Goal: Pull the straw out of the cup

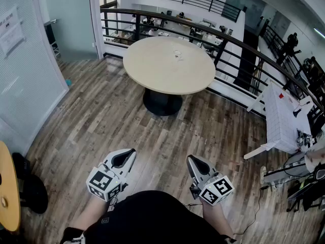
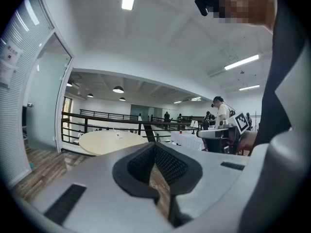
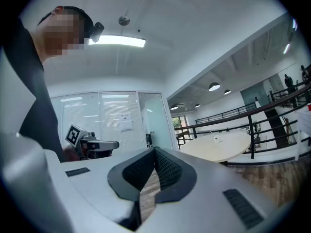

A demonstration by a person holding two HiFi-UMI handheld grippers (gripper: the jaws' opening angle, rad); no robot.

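Beige round counter (image 1: 152, 70) well ahead, cup (image 1: 177, 54) and straw (image 3: 212, 133) standing on it.
Left claw (image 1: 131, 152) and right claw (image 1: 191, 159) both closed, empty; walk up first, steady the cup, then draw the straw straight upward.

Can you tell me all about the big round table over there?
The round pale beige table has a smooth flat top that looks like light wood, on one dark pedestal with a round black foot. It stands upright on the brown plank floor, near the curved black railing. Only a small clear cup rests on it, towards the far side.
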